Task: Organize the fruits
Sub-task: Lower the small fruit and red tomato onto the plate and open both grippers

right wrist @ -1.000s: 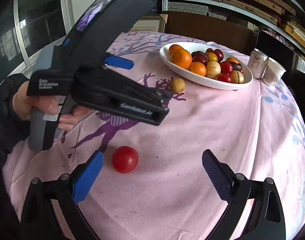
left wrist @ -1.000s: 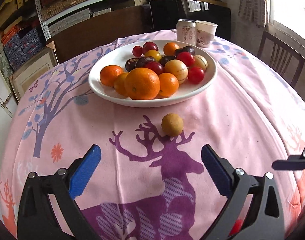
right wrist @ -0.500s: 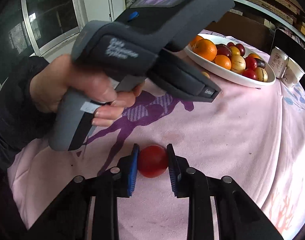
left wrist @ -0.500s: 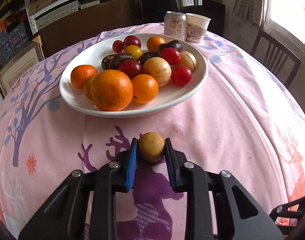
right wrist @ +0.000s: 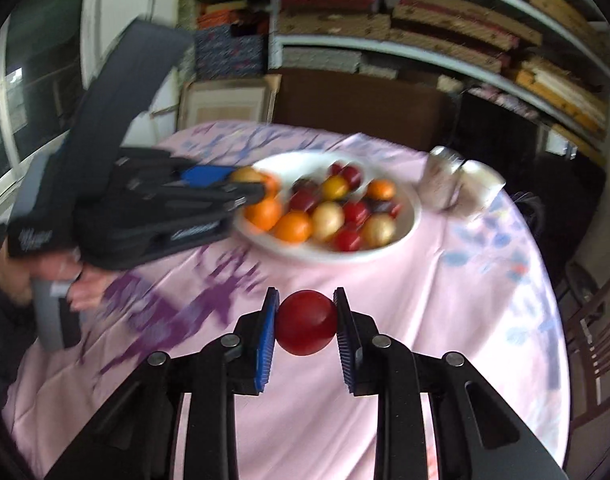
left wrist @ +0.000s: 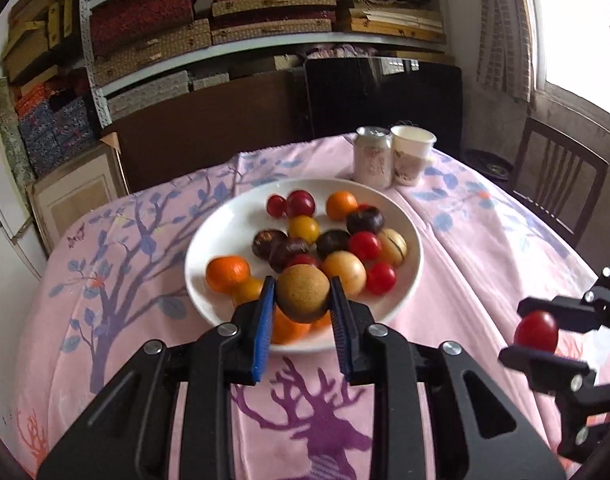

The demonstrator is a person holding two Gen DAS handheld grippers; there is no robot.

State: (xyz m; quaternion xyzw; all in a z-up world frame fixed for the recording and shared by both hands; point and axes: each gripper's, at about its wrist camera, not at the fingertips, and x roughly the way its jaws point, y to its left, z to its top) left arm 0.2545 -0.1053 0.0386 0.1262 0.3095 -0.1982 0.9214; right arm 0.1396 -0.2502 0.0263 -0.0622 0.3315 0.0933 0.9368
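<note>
Pink cloth (left wrist: 485,248) with purple deer covers the round table. The left gripper (left wrist: 302,300) pinches a tan round fruit (left wrist: 303,292) tight between its blue pads, held above the near rim of the white plate (left wrist: 221,240) heaped with fruit. The right gripper (right wrist: 305,322) clamps a red tomato (right wrist: 305,322) off the cloth, near the plate. 1 can (left wrist: 372,156) and 1 paper cup (left wrist: 411,154) stand behind the plate.

can (left wrist: 372,157) and cup (left wrist: 411,155) side by side behind plate (left wrist: 209,240)
</note>
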